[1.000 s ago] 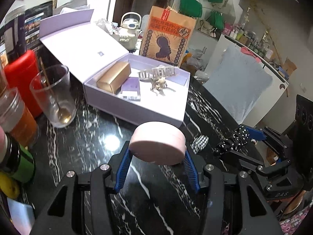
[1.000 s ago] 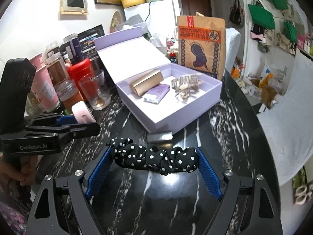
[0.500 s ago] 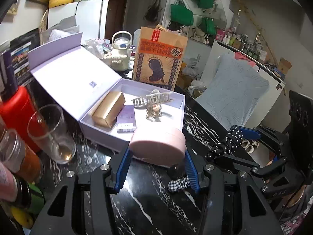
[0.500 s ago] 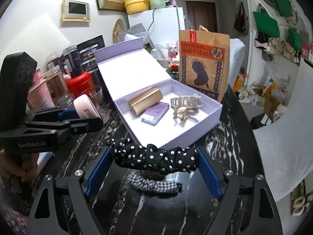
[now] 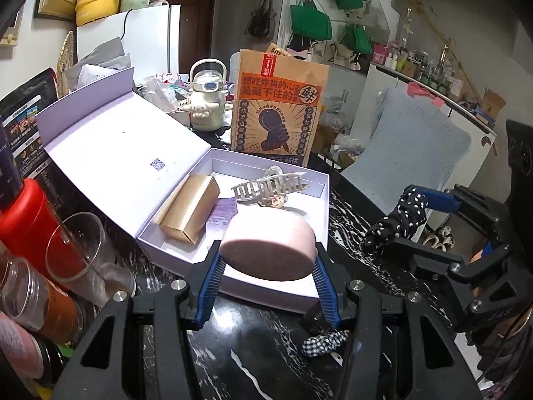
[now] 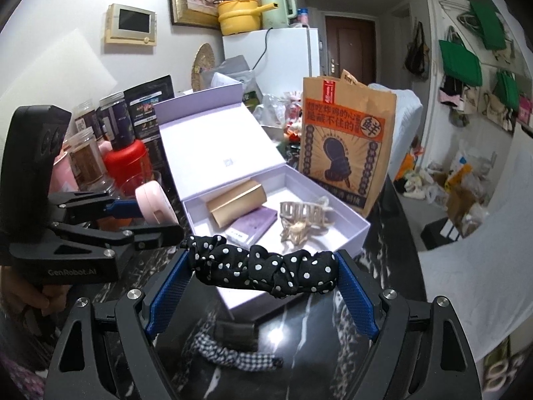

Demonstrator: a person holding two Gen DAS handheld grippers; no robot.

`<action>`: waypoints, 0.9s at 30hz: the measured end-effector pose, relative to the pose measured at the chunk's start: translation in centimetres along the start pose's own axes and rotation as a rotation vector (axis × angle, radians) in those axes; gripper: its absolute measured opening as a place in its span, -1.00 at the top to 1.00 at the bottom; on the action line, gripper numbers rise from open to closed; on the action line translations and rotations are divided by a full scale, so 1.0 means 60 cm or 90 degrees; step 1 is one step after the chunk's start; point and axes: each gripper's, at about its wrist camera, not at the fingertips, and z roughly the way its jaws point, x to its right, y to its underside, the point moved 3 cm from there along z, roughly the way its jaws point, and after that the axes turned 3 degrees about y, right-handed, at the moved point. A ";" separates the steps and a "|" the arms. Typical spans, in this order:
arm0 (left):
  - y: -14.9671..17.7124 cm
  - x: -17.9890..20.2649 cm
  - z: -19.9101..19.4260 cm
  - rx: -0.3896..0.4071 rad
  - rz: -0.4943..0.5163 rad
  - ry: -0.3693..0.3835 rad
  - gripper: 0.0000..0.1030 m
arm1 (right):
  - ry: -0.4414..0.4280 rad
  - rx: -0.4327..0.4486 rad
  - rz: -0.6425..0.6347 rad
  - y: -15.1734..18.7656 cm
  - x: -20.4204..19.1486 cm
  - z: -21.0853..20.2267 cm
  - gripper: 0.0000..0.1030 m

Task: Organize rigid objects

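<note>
Table: black marble; since a second ago both claws have lifted off it toward the box, so placing looks next.
Box: lavender gift box, lid open; holds gold carton and hair claw clip.
Left claw: clamped on pink round case, flat face toward camera, hanging over box's near edge.
Right claw: wide, gripping polka-dot scrunchie, long axis crosswise between the pads.
Checked scrunchie: on table.

left gripper clamping pink round case, above near edge of open lilac box, gold carton and hair claw inside
</note>
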 end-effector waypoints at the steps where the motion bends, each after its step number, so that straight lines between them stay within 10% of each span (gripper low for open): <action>1: -0.001 -0.002 0.004 -0.003 0.001 -0.001 0.01 | -0.003 0.000 -0.001 -0.002 0.001 0.004 -0.66; 27: -0.011 -0.051 0.142 -0.070 0.007 0.005 0.01 | -0.066 -0.056 0.005 -0.001 0.051 0.149 -0.66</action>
